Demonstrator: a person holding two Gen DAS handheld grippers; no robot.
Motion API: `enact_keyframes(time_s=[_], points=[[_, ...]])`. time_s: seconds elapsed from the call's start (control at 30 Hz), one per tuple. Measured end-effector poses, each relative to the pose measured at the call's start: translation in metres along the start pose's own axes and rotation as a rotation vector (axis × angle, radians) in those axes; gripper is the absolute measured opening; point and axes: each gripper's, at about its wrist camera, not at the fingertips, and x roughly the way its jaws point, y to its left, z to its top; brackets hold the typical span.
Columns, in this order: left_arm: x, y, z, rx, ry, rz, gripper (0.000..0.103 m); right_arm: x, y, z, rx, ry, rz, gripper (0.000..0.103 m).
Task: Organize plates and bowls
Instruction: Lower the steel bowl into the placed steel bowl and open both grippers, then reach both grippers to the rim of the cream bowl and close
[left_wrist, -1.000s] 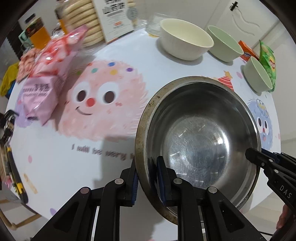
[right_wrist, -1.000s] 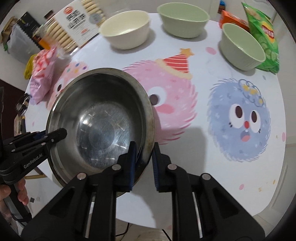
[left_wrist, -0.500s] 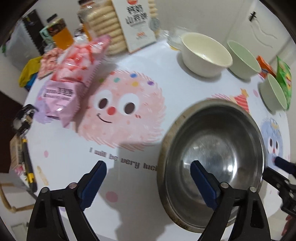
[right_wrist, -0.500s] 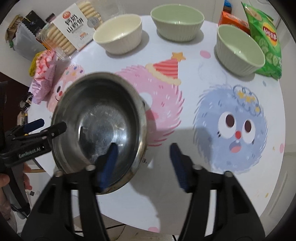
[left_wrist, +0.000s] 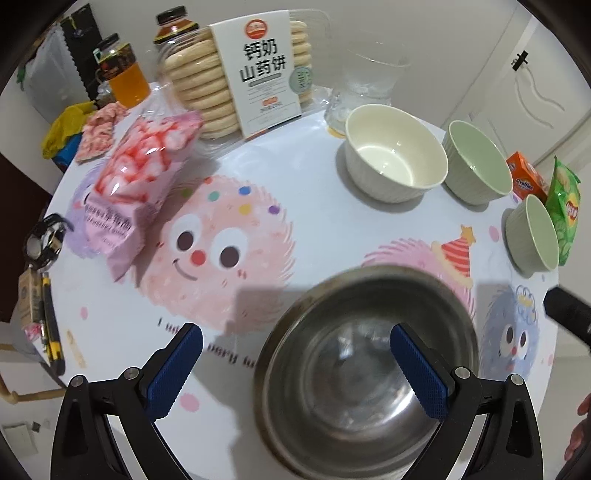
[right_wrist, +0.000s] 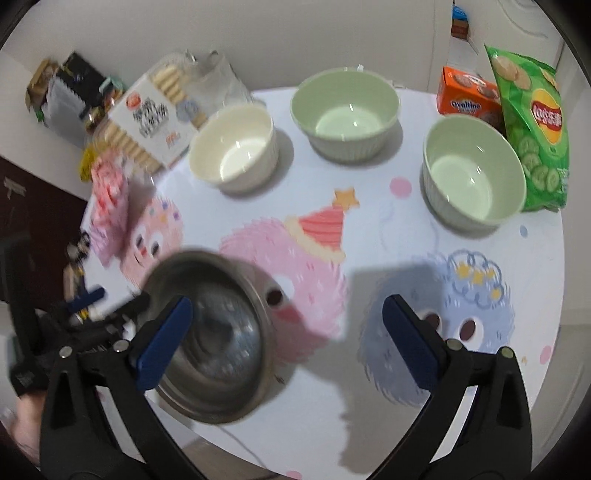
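Left wrist view
Left gripper (left_wrist: 295, 363): we saw its blue-padded fingers (left_wrist: 173, 373) spread wide, holding nothing.
Steel bowl (left_wrist: 365, 369): it sat on the near right part of the table (left_wrist: 314, 221), right way up and empty; the right-hand finger showed in front of its inside, and we could not tell whether it touched.
Cream bowl (left_wrist: 395, 153): far, right of centre, upright, nothing in it.
Green bowl (left_wrist: 476, 162): just right of the cream one, empty.
Second green bowl (left_wrist: 533, 234): at the right edge, nearer than the first, empty as far as we saw.
Glass cup (left_wrist: 365, 85): behind the cream bowl; clear, contents not readable.
Biscuit pack (left_wrist: 243, 70): far centre, full of round biscuits.
Pink snack bag (left_wrist: 136, 188): lying on the left.
Jar (left_wrist: 122, 70): far left, holding an amber liquid.

Right wrist view
Right gripper (right_wrist: 288, 341): we saw its fingers (right_wrist: 410, 345) wide apart and empty, over the near table (right_wrist: 388, 229).
Steel bowl (right_wrist: 218, 339): near left, blurred, empty, partly behind the left-hand finger.
Left gripper (right_wrist: 107, 304): at the far-left side of the bowl, blurred.
Cream bowl (right_wrist: 234, 147), green bowl (right_wrist: 345, 114), second green bowl (right_wrist: 472, 181): a far row from left to right, apart from each other, all empty.
Chips bag (right_wrist: 532, 129): touching the second green bowl's right side.
Orange box (right_wrist: 469, 99): just left of the chips.
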Motion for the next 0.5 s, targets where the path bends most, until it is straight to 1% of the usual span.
enact_keyframes(time_s=[0.2, 0.27, 0.37, 0.4, 0.5], points=[[0.019, -0.008, 0.039, -0.019, 0.030, -0.045, 0.103, 0.013, 0.005, 0.034, 0.065, -0.010, -0.010, 0.103], [0.026, -0.010, 0.052, -0.028, 0.037, -0.048, 0.103, 0.021, 0.005, 0.042, 0.097, -0.005, 0.005, 0.103], [0.040, -0.011, 0.071, -0.063, 0.067, -0.086, 0.103, 0.037, 0.004, 0.054, 0.137, 0.016, 0.000, 0.103], [0.044, -0.011, 0.075, -0.069, 0.073, -0.090, 0.103, 0.042, 0.004, 0.059, 0.153, 0.020, -0.009, 0.103], [0.058, -0.009, 0.088, -0.090, 0.103, -0.092, 0.103, 0.056, 0.002, 0.071, 0.210, 0.032, 0.011, 0.103]])
